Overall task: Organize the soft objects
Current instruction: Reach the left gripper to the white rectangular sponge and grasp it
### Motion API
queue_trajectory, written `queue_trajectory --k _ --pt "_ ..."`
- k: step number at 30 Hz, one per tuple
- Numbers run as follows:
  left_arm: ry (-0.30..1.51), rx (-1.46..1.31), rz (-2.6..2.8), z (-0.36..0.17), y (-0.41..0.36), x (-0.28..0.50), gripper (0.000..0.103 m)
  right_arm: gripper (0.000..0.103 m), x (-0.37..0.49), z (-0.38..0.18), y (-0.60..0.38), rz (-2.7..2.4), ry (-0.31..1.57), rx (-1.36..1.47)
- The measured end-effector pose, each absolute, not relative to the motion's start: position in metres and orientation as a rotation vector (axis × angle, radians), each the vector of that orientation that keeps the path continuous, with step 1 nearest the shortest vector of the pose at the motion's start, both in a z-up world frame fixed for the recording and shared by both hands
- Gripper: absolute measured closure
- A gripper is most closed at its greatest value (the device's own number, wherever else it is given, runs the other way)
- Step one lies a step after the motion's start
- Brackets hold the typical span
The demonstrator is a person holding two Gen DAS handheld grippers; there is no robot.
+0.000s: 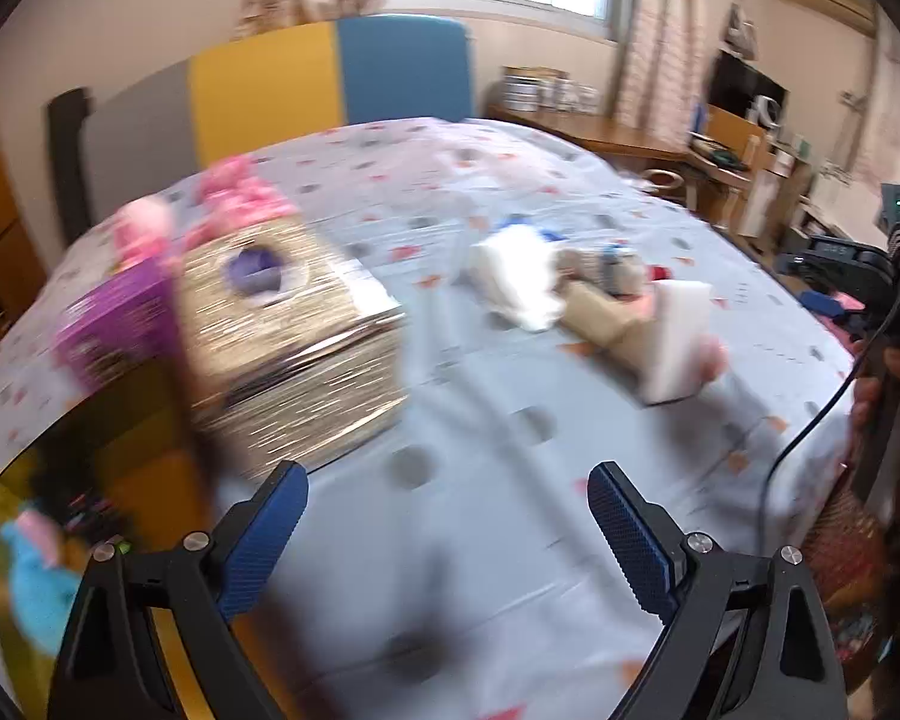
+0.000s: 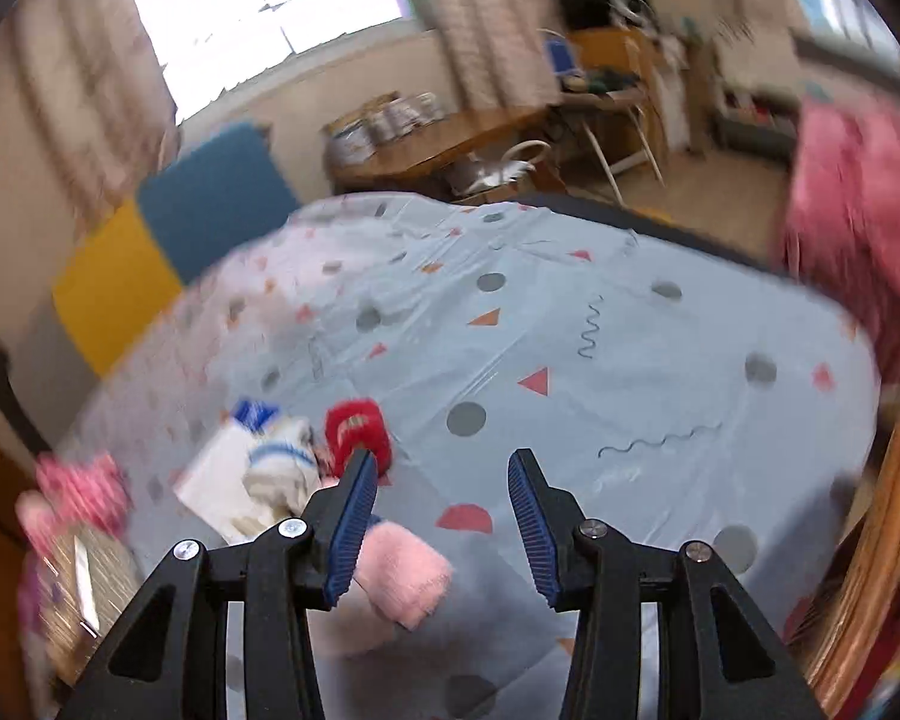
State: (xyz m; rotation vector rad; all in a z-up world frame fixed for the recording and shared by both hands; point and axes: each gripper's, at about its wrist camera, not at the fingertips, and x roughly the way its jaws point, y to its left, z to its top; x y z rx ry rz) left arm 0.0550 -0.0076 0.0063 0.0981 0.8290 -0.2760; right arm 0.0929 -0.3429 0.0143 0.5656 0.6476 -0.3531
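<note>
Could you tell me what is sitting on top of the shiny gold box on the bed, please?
On the shiny gold box, towards its far left corner, sits something fluffy and pink, too blurred to identify. The lid shows a round purple patch. The closed lid hides whatever is inside.

Soft items lie clustered on the bed sheet (image 2: 570, 324): a folded white cloth (image 2: 222, 480), a cream knit with blue stripes (image 2: 282, 456) on it, a red plush (image 2: 354, 426) just beside. A folded pink towel (image 2: 402, 576) lies nearer, apart from the cluster.
</note>
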Motion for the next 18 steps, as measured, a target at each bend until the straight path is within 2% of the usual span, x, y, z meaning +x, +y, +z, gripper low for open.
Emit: queue_trajectory --k 3,11,18 --pt "0.850 0.101 -0.360 0.004 -0.051 0.070 0.008 0.051 0.087 0.012 -0.352 -0.356 0.636 0.626" --pt "0.934 0.099 -0.480 -0.015 -0.151 0.113 0.008 0.050 0.084 0.005 -0.363 -0.318 0.628 0.728" --pt "1.005 0.075 -0.447 -0.031 -0.191 0.137 0.005 0.049 0.089 -0.006 -0.371 -0.288 0.649 0.808"
